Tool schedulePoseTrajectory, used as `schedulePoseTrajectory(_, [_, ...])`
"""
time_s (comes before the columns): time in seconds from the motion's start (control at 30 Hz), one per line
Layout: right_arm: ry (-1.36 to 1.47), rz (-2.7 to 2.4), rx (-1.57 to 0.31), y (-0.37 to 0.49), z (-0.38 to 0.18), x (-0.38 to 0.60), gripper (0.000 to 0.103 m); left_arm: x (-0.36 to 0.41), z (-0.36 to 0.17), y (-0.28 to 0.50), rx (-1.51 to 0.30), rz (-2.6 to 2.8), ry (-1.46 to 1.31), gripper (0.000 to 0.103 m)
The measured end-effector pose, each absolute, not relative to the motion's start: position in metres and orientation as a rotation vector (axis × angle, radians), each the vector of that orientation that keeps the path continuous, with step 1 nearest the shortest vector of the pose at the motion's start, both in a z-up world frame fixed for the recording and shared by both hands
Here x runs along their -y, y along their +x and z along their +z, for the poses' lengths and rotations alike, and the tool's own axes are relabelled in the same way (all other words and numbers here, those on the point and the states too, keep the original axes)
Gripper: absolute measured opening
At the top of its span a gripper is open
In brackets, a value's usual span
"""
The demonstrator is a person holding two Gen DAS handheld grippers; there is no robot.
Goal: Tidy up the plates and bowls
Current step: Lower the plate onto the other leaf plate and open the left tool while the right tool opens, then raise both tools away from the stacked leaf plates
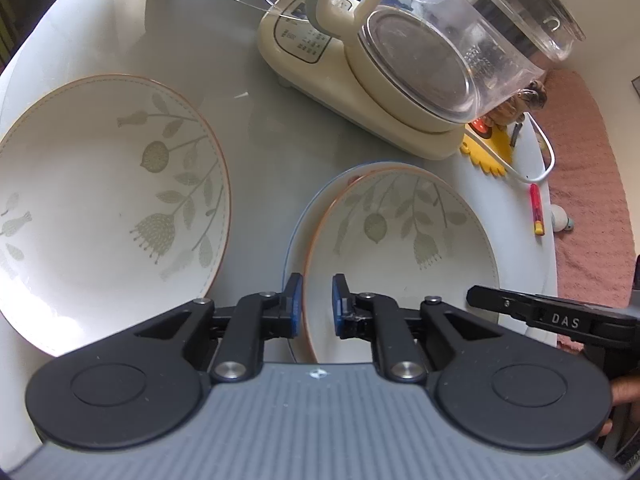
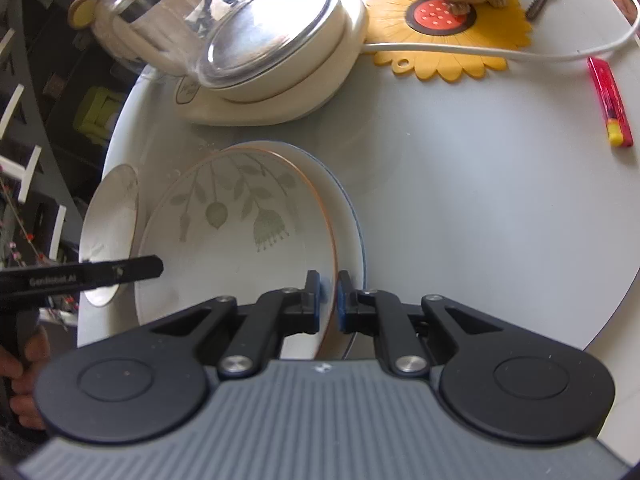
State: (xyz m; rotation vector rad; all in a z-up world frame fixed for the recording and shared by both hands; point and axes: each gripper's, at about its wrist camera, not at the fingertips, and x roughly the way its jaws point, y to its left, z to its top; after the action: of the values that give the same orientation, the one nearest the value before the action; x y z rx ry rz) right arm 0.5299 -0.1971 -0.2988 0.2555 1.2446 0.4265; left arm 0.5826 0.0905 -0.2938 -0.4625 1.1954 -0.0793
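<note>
The right gripper [image 2: 329, 300] has its fingers clamped on the rim of the leaf-patterned bowl [image 2: 240, 240], low centre in its view. The left gripper [image 1: 316, 304] straddles that bowl's opposite rim, fingers slightly apart and not pressing. The bowl sits in a blue-rimmed plate [image 2: 348, 216] on the round grey tabletop [image 2: 480, 208]. A second leaf-patterned bowl [image 1: 100, 208] lies left; a kettle [image 1: 420, 60] stands behind.

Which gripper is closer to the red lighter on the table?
Right. The right gripper is shut on the leaf bowl's rim on the side toward the lighter. The left gripper straddles the rim on the bowl's far side.
</note>
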Motion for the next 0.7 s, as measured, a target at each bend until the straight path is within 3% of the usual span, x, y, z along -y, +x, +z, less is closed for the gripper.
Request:
schedulePoseTrajectory(0.37, [0.221, 0.39, -1.221, 0.523, -0.299, 0.188, 0.013, -0.098, -0.287, 0.576, -1.228, -0.092, -0.572, 0.043])
schedulePoseTrajectory(0.7, [0.16, 0.373, -1.196, 0.522, -0.292, 0.18, 0.012, -0.108, -0.248, 0.551, -1.141, -0.069, -0.563, 0.045])
